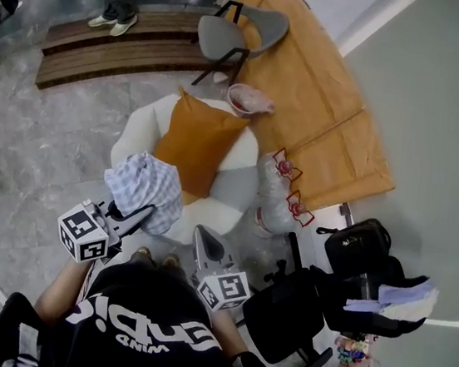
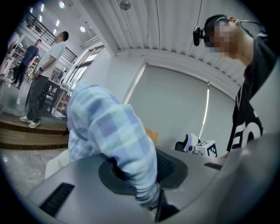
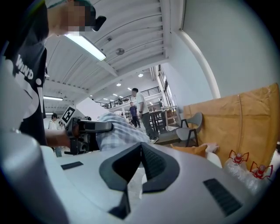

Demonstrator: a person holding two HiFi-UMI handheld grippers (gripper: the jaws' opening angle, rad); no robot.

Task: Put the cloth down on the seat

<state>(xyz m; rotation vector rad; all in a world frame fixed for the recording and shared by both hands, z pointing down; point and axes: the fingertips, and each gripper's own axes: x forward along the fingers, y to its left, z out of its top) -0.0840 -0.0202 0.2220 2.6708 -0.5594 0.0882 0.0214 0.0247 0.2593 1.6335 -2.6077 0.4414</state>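
The cloth (image 1: 147, 183), a blue-and-white checked bundle, is pinched in the jaws of the left gripper (image 1: 144, 211). In the left gripper view the fabric comes straight out from between the two dark pads, rises and flops over toward the left of the frame. It is bunched rather than stretched out, so it has no clear long axis; its bulk sits just beyond the jaw tips.

In the head view the bundle overlaps the lower-left rim of the seat (image 1: 137, 137), a white rounded armchair in the middle of the frame. Whether any fabric touches the rim cannot be told from here. An orange cushion (image 1: 197, 145) leans across the middle of the seat, leaving bare white along the left side and the lower edge.

The right gripper (image 1: 200, 233) is at the lower right of the seat, just beside the left one. Its jaws are pressed together at the tips with nothing between them.

The move turns on one thing: the seat lies up-frame and slightly right of the left jaws. That hand alone carries the load and is nearest the bare left part, so a short reach forward should probably do before letting go.
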